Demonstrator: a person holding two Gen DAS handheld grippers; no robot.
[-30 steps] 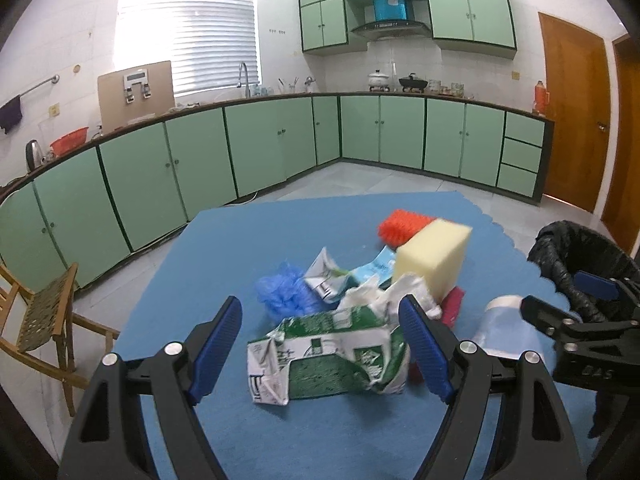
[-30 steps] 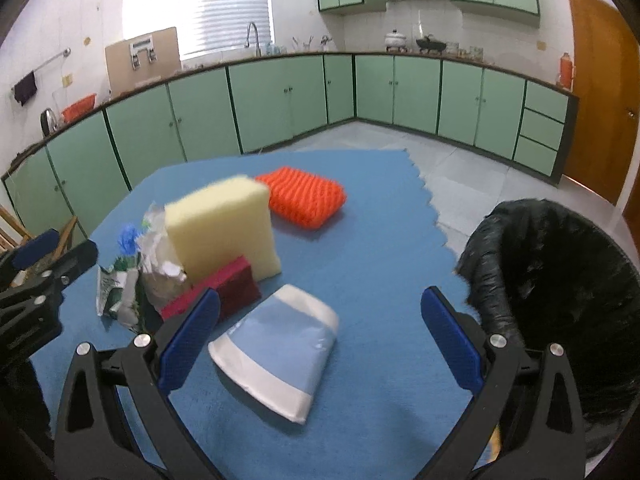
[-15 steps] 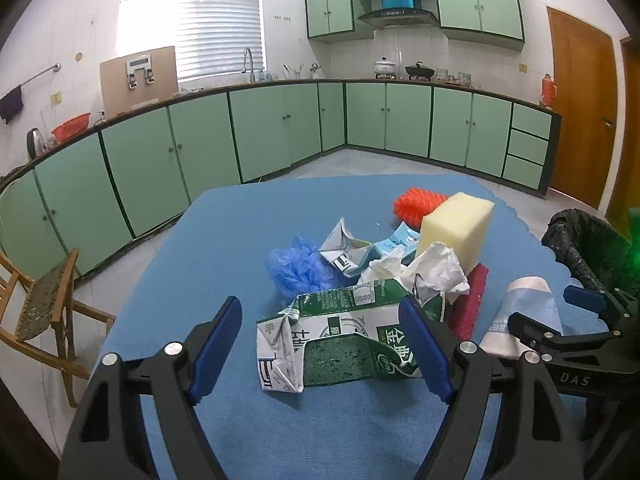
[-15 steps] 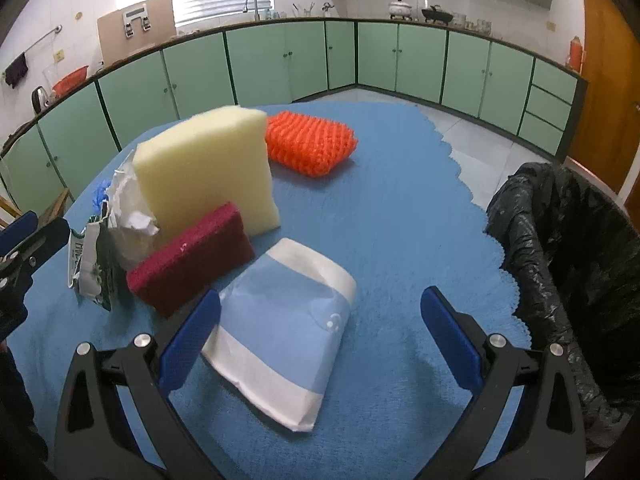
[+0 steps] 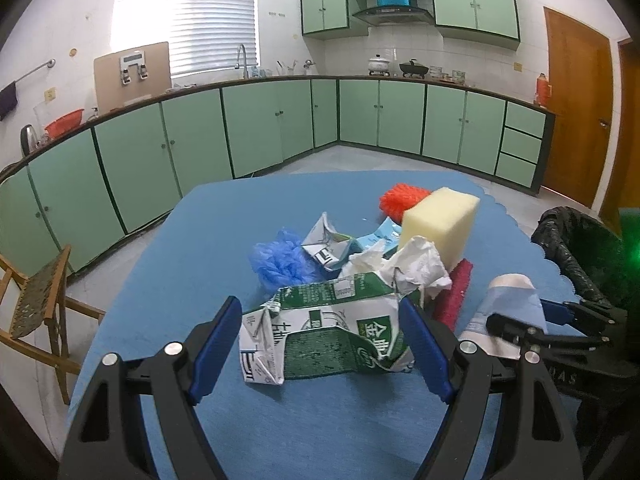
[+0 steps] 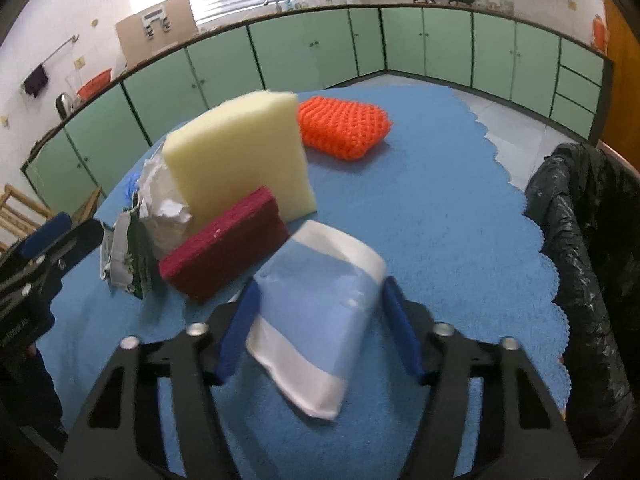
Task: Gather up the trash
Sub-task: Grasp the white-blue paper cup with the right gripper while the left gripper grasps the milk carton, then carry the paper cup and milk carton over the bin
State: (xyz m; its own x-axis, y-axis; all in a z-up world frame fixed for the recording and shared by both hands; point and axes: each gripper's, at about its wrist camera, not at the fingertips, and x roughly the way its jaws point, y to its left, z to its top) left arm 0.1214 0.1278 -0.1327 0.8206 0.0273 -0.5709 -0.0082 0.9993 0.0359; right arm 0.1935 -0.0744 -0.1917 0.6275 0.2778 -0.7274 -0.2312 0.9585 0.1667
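Note:
A crushed green and white milk carton [image 5: 332, 332] lies on the blue tablecloth [image 5: 224, 240], filling the gap between the fingers of my left gripper [image 5: 320, 308], which stands open around it. A light blue and white packet [image 6: 316, 320] lies flat between the fingers of my right gripper [image 6: 320, 284]. Its jaws are closing on the packet, and a sliver of gap still shows at the right pad. From the left wrist view the right gripper [image 5: 524, 312] straddles that packet [image 5: 512, 300] at the table's right side.
Behind the carton are crumpled white paper [image 5: 416, 264], a blue mesh puff [image 5: 280, 260], a small folded carton [image 5: 328, 244], a yellow sponge [image 6: 240, 160], a dark red scouring pad [image 6: 224, 248] and an orange sponge [image 6: 344, 128]. A black-bagged bin [image 6: 580, 220] stands off the right edge, a wooden chair [image 5: 40, 300] at left.
The right gripper's jaws have narrowed from wide open to close around the packet, and it has dipped nearer. The carton now sits deeper between the left fingers.

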